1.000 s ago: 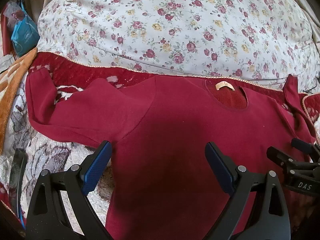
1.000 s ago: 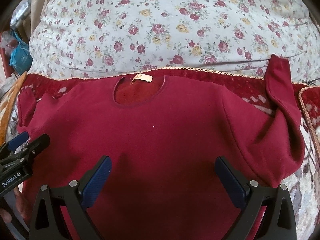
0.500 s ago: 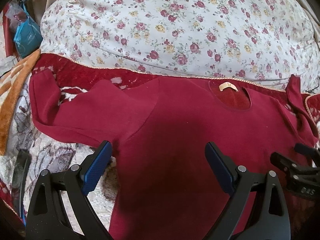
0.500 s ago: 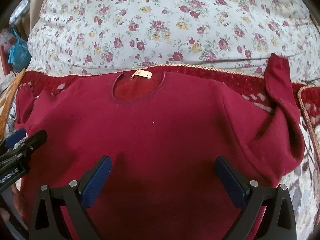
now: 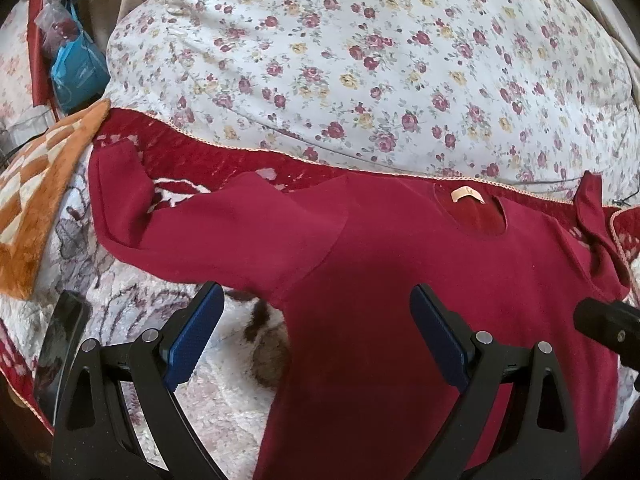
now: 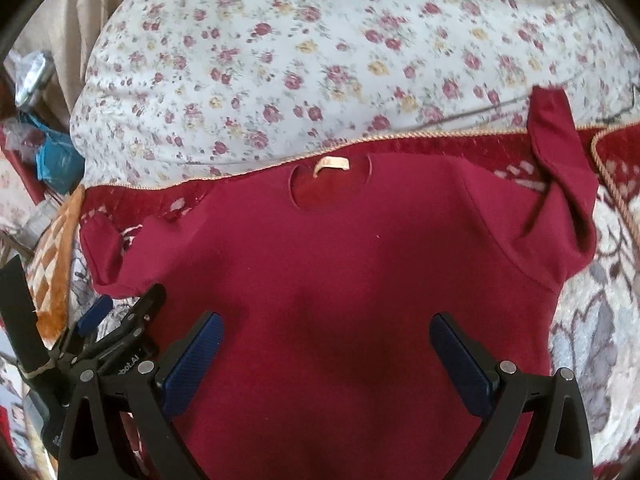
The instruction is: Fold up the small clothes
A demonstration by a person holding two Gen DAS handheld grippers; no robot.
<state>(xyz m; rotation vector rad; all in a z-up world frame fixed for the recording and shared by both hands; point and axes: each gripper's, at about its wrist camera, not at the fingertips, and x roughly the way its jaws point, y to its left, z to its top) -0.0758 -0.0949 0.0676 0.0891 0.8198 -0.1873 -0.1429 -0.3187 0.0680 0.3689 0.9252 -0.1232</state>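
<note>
1. The left gripper (image 5: 312, 334) fills the bottom of the left wrist view with its jaws spread wide and nothing between them. One blue pad (image 5: 192, 338) hangs over the pale patterned blanket (image 5: 208, 392), the other over red cloth. It seems lined up with the armpit seam, probably to take the near sleeve.

2. The right gripper (image 6: 326, 360) sits at the bottom centre of the right wrist view, also released and empty, both pads over the body of the garment. Held this way it can drop on either side of a fold line.

3. The task's thing, a dark red long-sleeved top (image 6: 340, 272), lies face up and flat across the middle of both views, its neck label (image 6: 332, 165) toward the top. Spread out like this, the sleeves can be folded in first.

4. One sleeve (image 5: 132, 212) runs to the left of the left wrist view; the other sleeve (image 6: 560, 176) bends up at the upper right of the right wrist view, so it needs straightening.

5. Beyond the collar, a floral pillow (image 5: 360, 64) fills the top.
</note>
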